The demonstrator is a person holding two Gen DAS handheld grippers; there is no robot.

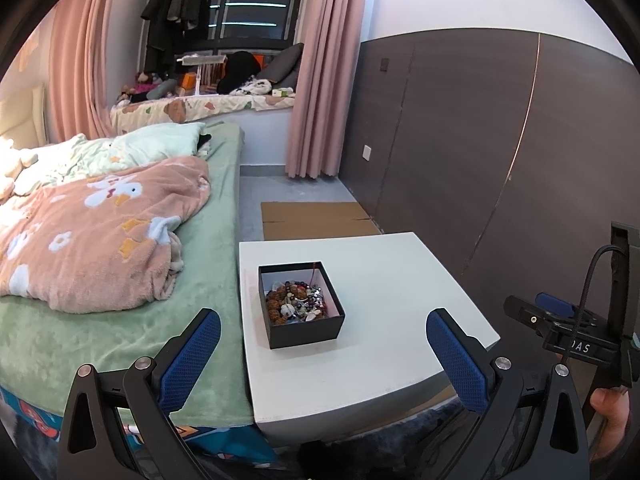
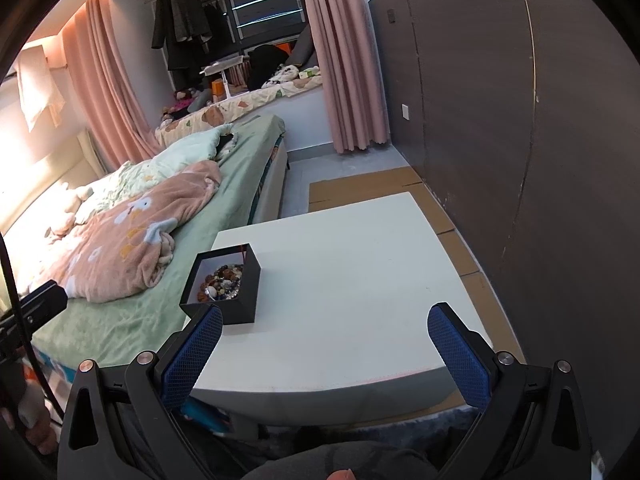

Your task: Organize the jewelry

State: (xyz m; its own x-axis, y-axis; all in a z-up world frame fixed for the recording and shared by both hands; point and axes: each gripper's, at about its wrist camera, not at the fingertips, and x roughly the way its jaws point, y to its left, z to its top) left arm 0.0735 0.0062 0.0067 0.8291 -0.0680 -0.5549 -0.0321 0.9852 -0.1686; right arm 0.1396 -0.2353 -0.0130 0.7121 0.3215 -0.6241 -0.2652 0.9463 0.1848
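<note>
A small black open box (image 1: 301,304) stands on the left part of a white table (image 1: 392,280). It holds a heap of mixed beads and jewelry (image 1: 298,302). My left gripper (image 1: 322,326) is open and empty, held back from the table's near edge with the box between its blue fingers (image 1: 192,356). In the right wrist view the box (image 2: 224,284) sits just beyond the left finger (image 2: 196,354) of my right gripper (image 2: 324,328), which is open and empty above the table (image 2: 360,280).
A bed with a green sheet (image 1: 120,320) and a pink blanket (image 1: 100,232) adjoins the table's left side. Flat cardboard (image 1: 316,220) lies on the floor behind the table. A dark wall panel (image 1: 480,140) runs along the right. The right gripper's body (image 1: 580,320) shows at the right edge.
</note>
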